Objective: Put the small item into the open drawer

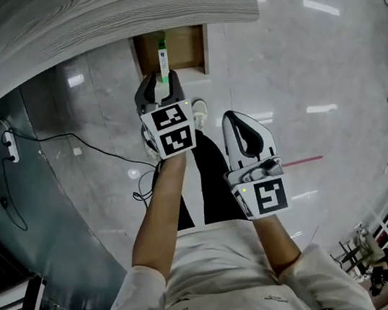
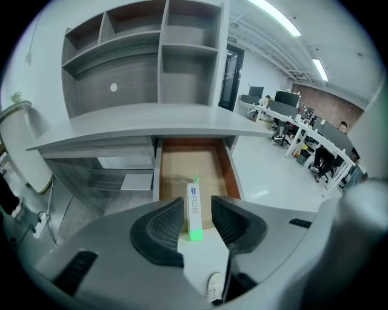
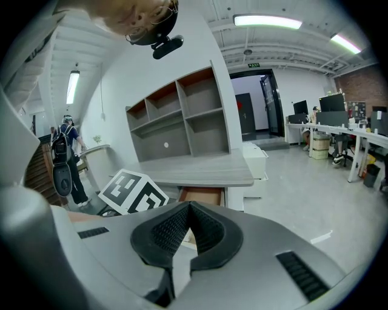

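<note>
The small box, white with a green near end, lies lengthwise in the open drawer. Its green end is at the drawer's front edge. Whether it rests flat on the brown drawer bottom or leans on that edge cannot be told. In the head view the box shows as a thin white strip over the drawer.

The left hand-held gripper hangs just above the drawer front with its jaws spread wide. The box shows in the gap between them; the right pad stands clear of it, and the left pad is very near without pressing on it. In the head view this hand-held gripper points at the drawer.

The right hand-held gripper is well apart from the drawer, its jaw tips together with nothing between them. In the head view it sits lower right.

The drawer comes out from under a grey worktop, with open shelves above it and a glossy floor below.
</note>
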